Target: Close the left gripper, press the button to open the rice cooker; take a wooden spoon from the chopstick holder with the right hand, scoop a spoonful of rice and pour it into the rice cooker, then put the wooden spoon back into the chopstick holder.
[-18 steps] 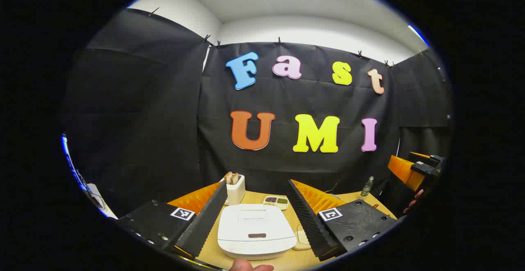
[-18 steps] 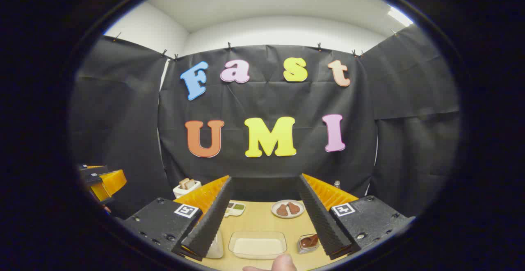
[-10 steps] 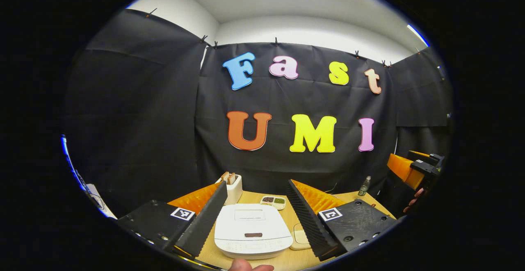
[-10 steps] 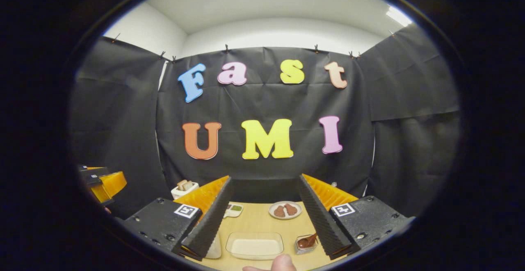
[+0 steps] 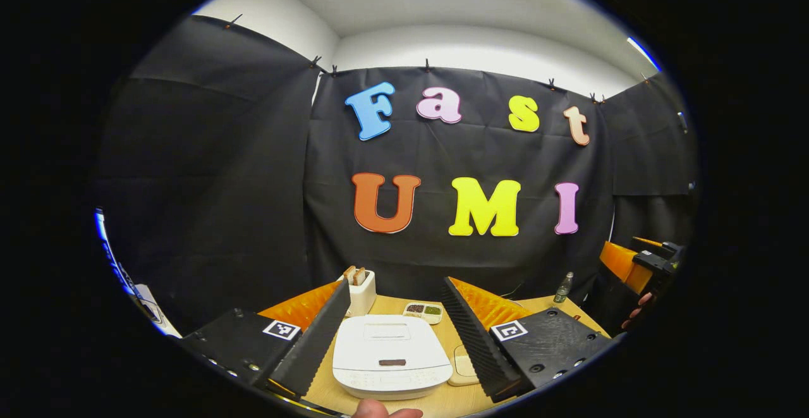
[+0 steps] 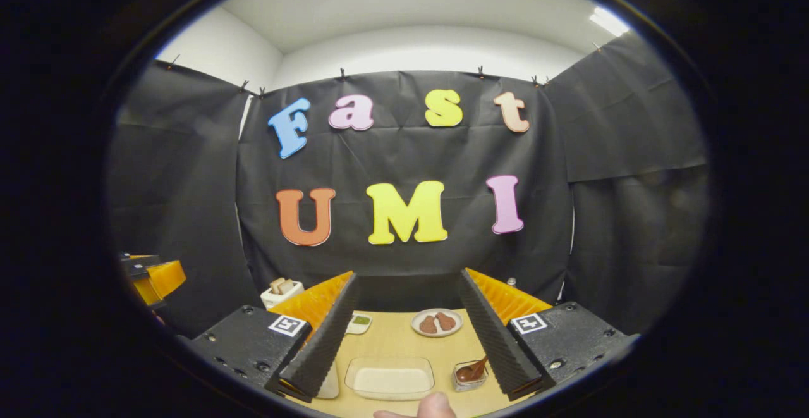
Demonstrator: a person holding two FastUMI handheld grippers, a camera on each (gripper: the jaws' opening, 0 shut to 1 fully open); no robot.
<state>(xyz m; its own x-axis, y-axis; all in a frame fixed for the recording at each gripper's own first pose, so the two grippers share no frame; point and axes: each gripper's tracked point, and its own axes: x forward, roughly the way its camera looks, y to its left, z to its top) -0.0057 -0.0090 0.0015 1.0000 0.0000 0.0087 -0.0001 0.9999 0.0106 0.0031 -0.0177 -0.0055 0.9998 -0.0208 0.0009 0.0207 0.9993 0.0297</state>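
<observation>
The white rice cooker (image 5: 392, 361) sits lid down on the wooden table, a dark button (image 5: 392, 362) on its front. My left gripper (image 5: 395, 288) hovers above it, open, with one finger on each side of the cooker. In the right gripper view a clear tray of rice (image 6: 389, 378) lies between the fingers of my open right gripper (image 6: 409, 276). A small holder with the brown wooden spoon (image 6: 469, 372) stands just right of the tray, partly behind the right finger. Nothing is held by either gripper.
A white toaster with bread (image 5: 359, 291) and a small divided dish (image 5: 423, 310) stand behind the cooker. A beige pad (image 5: 464, 367) lies to its right and a bottle (image 5: 560, 288) stands far right. A plate of brown food (image 6: 436, 322) sits beyond the rice tray.
Both views have drifted slightly; more of the spoon holder now shows in the right gripper view. Both grippers stay open and nothing on the table has moved.
</observation>
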